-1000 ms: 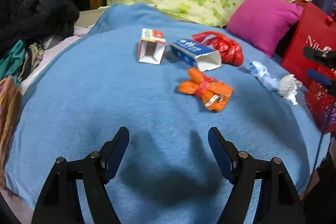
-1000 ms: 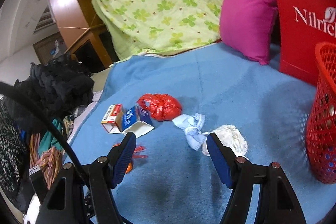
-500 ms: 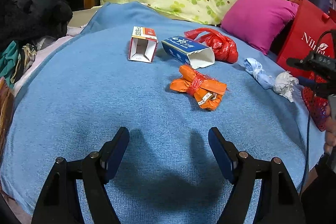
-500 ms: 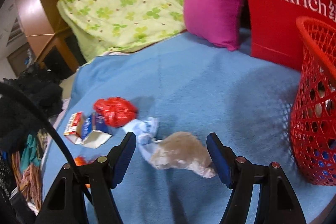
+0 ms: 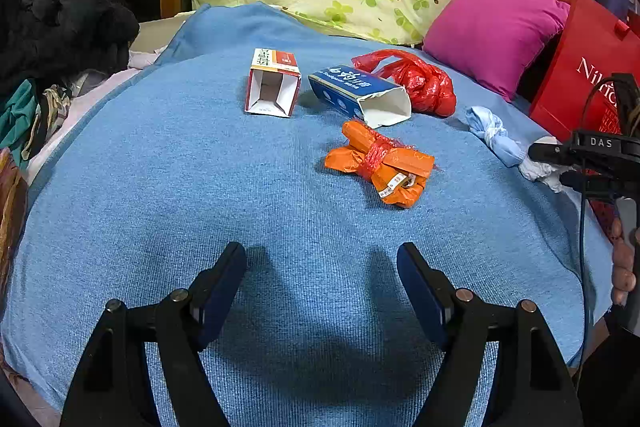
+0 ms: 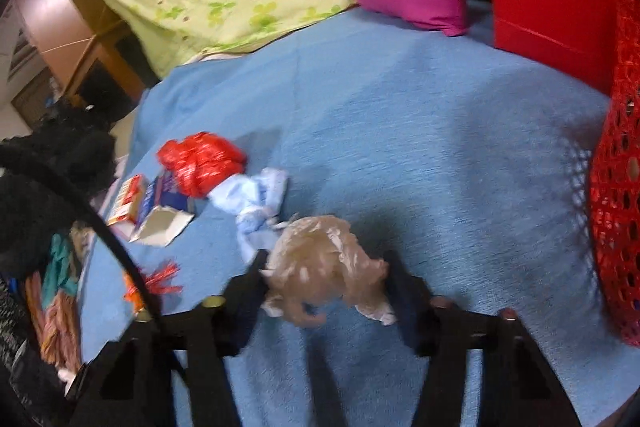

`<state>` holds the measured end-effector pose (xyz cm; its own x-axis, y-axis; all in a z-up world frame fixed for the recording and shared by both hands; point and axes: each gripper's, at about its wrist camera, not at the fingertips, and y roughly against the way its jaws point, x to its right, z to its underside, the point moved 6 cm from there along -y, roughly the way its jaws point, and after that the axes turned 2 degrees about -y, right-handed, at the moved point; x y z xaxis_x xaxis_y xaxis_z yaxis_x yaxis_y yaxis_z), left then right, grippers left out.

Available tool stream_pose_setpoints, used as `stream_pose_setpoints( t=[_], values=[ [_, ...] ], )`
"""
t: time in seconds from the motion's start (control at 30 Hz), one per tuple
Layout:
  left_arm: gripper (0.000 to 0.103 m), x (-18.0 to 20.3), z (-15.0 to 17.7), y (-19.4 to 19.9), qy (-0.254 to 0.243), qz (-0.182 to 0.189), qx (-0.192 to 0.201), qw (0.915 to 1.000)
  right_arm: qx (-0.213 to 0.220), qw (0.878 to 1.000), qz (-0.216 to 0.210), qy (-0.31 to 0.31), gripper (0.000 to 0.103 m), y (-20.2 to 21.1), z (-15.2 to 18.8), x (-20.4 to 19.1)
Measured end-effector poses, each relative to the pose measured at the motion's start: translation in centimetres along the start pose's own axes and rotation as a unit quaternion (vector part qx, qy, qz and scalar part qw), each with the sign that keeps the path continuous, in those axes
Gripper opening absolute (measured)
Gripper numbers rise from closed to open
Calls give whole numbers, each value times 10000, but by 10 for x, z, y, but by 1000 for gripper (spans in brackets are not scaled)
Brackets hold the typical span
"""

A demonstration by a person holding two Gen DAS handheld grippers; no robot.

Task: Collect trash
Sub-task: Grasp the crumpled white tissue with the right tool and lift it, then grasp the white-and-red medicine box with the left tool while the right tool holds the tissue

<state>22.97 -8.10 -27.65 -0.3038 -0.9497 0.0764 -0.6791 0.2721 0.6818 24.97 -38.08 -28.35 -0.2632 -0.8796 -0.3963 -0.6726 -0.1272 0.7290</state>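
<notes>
The crumpled white bag [image 6: 326, 263] is bracketed by the right gripper [image 6: 324, 281], whose jaws are set wide at its flanks, near the bed's right edge. The red basket [image 6: 618, 187] lies further right. The left gripper [image 5: 322, 279] is held wide, empty.

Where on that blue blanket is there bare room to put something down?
The widest bare stretch lies between the left gripper and the orange bundle. Another lies between the white wad and the red basket. Crowded: the boxes, red bag and blue cloth.
</notes>
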Motion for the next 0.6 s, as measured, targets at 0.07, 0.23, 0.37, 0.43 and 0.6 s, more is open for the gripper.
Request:
stream_pose_setpoints(
  t=[0.07, 0.23, 0.37, 0.43, 0.6],
  values=[
    [78, 0, 0, 0, -2, -5, 2, 10000, -24, 10000, -54, 31, 47, 4, 3, -1],
    [78, 0, 0, 0, 17, 5, 12, 10000, 153, 9997, -180, 55, 45, 17, 2, -9],
    [78, -1, 0, 2, 64, 14, 27, 10000, 493, 9983, -293, 132, 45, 34, -4, -17],
    [78, -2, -1, 3, 87, 22, 59, 9999, 742, 9965, -324, 195, 45, 46, -8, -22],
    [78, -6, -5, 10, 176, 47, 175, 9997, 996, 9938, -415, 274, 45, 57, -12, -30]
  ],
)
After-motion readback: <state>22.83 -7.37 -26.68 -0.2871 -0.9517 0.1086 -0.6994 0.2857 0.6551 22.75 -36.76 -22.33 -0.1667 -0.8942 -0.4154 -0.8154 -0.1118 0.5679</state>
